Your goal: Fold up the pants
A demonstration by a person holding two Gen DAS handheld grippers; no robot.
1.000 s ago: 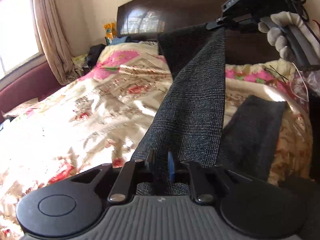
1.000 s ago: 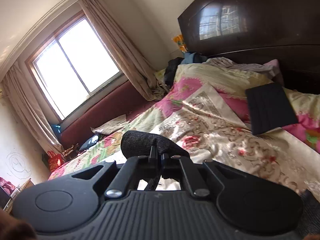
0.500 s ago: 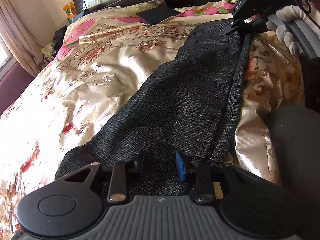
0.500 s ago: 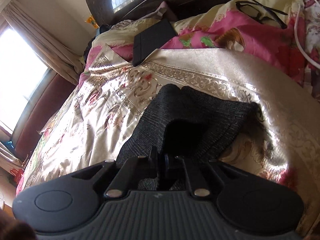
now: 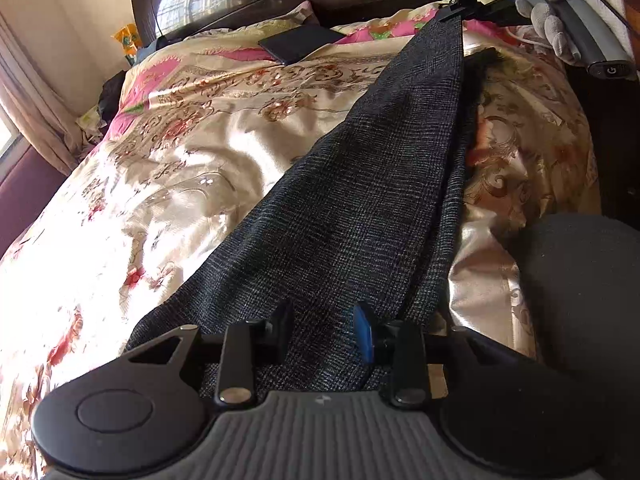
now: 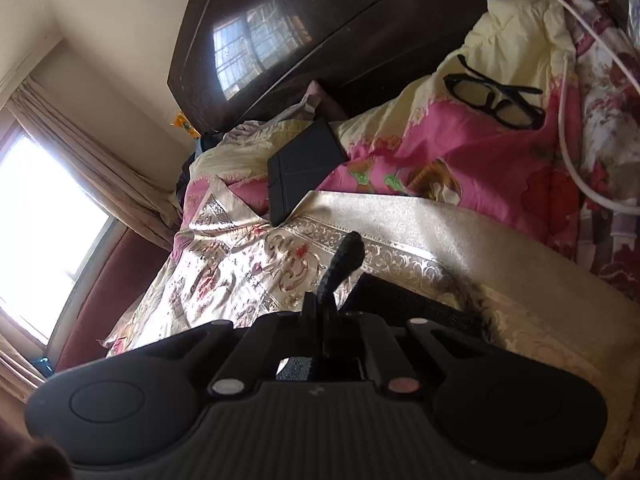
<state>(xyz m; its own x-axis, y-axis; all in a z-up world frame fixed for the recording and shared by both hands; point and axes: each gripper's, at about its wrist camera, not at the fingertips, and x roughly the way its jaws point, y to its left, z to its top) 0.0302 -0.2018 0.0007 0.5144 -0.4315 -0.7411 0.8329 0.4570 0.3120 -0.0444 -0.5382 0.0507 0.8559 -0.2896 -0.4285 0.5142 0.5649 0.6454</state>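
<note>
Half a second earlier the left gripper (image 5: 323, 330) had already begun to let go; now its fingers stood clearly apart, with the dark checked pants (image 5: 360, 200) lying loose between them rather than pinched. A second before, both tools had held the cloth up in the air in a taut band; at this moment most of it rested on the flowered bedspread (image 5: 192, 168), spread wide at the near end and narrowing toward the far one. There the right gripper (image 6: 325, 300) was still closed tight on a bunched corner of the fabric, and in the left view that end had risen off the bed again, hanging just beside a gloved hand (image 5: 556, 16). This suggested that one end had been laid down and released while the other was being carried for the next fold, so the job looked only partly done. As for writing, the letters "DAS" showed on the right tool's black body, cut off by the edge of the left view. A dark flat case (image 6: 304, 168) and a pair of glasses (image 6: 494, 98) lay near the headboard (image 6: 340, 20); neither bore readable print.
</note>
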